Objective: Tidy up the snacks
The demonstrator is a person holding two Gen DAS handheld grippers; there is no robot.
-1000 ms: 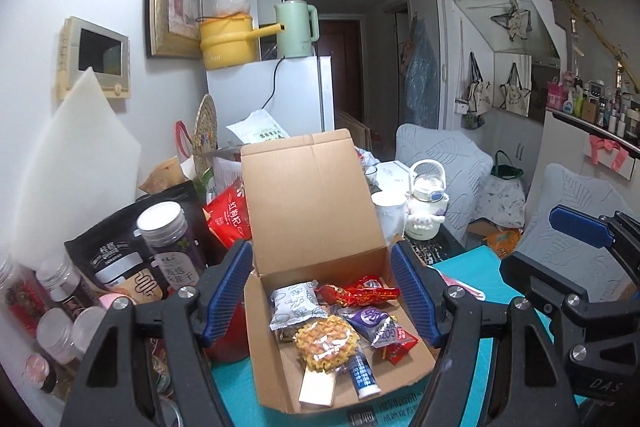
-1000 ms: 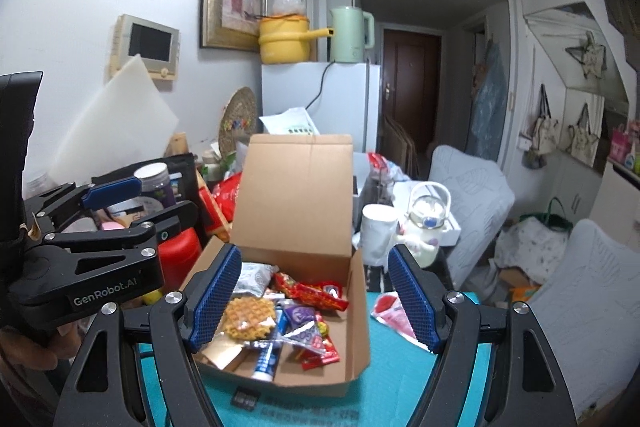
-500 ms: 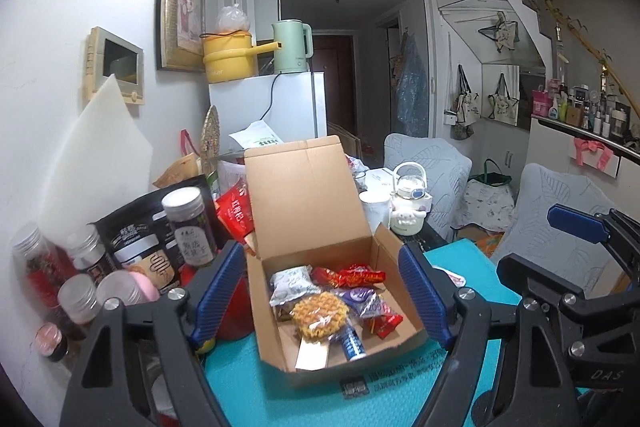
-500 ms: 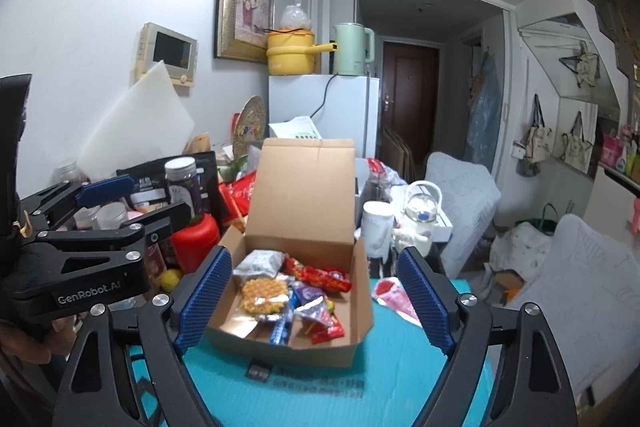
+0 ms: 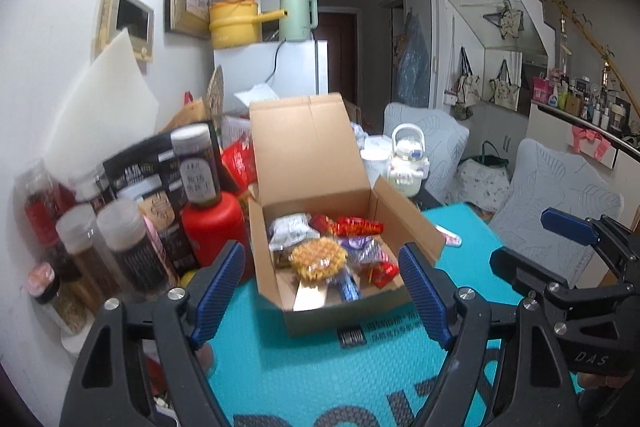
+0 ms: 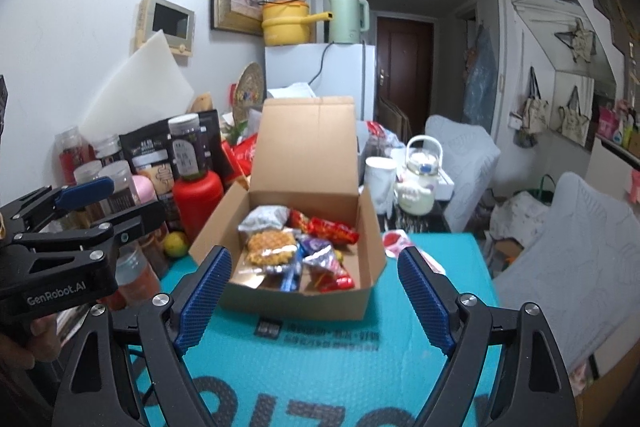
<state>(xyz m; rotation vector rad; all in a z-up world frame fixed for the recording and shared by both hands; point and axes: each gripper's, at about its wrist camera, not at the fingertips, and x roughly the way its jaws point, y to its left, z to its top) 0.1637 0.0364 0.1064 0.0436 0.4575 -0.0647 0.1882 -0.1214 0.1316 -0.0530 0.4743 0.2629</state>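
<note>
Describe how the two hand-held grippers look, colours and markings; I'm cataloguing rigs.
Both look alike. The left hand-held gripper has a black frame with silver screw heads and two fingers faced with ribbed blue pads. The right hand-held gripper is built the same. From the side, the left one's body reads "GenRobot.AI" in white, the right one's "DAS". No cables or sleeves show.

Matt brown cardboard box (image 6: 304, 155); glossy crinkled foil and plastic snack wrappers (image 6: 326, 229); embossed teal foam mat (image 6: 360, 359); ribbed blue rubber-like fingers (image 6: 204, 301); smooth red plastic bottle (image 5: 212, 227).
</note>
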